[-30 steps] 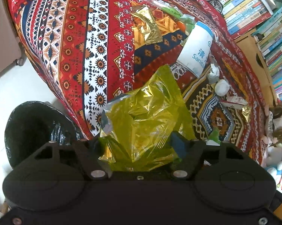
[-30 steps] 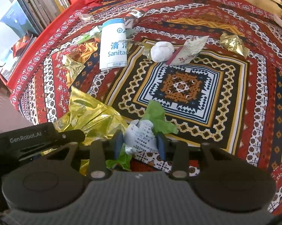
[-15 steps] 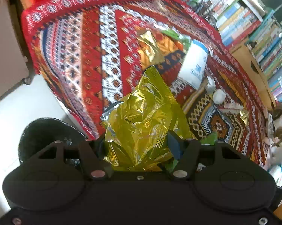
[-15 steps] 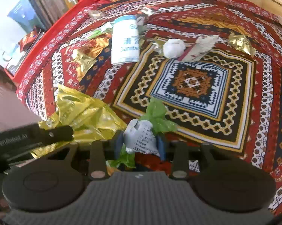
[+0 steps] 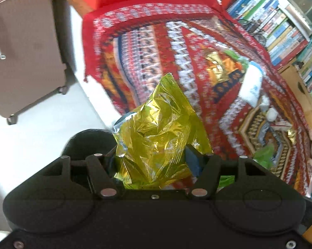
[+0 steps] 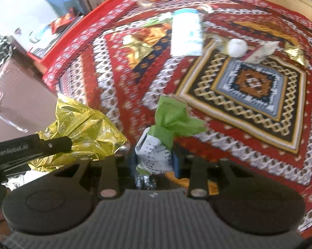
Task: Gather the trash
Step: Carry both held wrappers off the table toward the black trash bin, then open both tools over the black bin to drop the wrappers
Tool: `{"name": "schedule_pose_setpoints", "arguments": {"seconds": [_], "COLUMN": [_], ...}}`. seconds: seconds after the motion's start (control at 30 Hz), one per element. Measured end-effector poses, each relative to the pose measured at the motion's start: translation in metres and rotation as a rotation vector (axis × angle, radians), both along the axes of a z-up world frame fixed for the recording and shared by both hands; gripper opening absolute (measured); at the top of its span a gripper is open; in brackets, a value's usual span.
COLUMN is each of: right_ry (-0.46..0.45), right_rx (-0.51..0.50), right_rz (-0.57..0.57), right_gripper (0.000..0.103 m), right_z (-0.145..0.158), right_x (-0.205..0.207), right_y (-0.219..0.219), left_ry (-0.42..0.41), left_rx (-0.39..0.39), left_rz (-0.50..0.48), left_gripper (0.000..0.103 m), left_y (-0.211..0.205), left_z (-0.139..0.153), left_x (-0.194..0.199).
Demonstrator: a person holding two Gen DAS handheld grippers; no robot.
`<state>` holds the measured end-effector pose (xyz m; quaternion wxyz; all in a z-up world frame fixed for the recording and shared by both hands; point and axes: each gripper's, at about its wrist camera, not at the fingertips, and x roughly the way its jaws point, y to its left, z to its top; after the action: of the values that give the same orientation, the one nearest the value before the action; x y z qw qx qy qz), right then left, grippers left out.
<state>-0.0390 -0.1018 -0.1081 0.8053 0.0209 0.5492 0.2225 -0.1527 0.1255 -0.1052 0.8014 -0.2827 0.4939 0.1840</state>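
The patterned red cloth (image 6: 118, 78) is covering the desk and hanging over its edge, with a brown suitcase (image 5: 25, 47) standing on the white floor beside it and bookshelves (image 5: 284, 20) rising behind; a black-lined trash bin (image 5: 87, 143) is sitting on the floor just below the left hand-held gripper (image 5: 153, 159), which is clamping a crumpled yellow foil bag (image 5: 158, 132) between its pads, the bag standing up off the desk; the right hand-held gripper (image 6: 153, 161) is closing its jaws on a small wad of printed white paper and green wrapper (image 6: 166, 128), pinched between the pads and lifted above the cloth; scraps are lying farther back on the cloth: a white sanitary packet (image 6: 187, 35), a gold foil wrapper (image 6: 137, 47), a red-and-white wrapper (image 6: 261, 51), a smaller gold scrap (image 6: 295, 54) and a white paper ball (image 6: 236, 45).
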Motion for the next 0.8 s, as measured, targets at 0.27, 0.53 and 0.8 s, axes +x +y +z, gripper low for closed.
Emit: {"name": "schedule_pose_setpoints", "arguments": {"seconds": [0.27,0.53,0.8], "right_ry": [0.009,0.041,0.063], "right_rx": [0.028,0.03,0.028], "right_rz": [0.087,0.218,0.301], "right_gripper": [0.038,0.039,0.064], "right_z": [0.003,-0.004,-0.019], "right_x": [-0.032,-0.056,-0.062], "right_y": [0.032,0.069,0.098], "left_ry": [0.114,0.161,0.191], "left_rx": [0.023,0.058,0.1], "left_rz": [0.021,0.039,0.056], "left_gripper": [0.062,0.062,0.063], "left_y": [0.025,0.043,0.057], "left_z": [-0.013,-0.015,-0.014], "left_x": [-0.036,-0.064,-0.079]}}
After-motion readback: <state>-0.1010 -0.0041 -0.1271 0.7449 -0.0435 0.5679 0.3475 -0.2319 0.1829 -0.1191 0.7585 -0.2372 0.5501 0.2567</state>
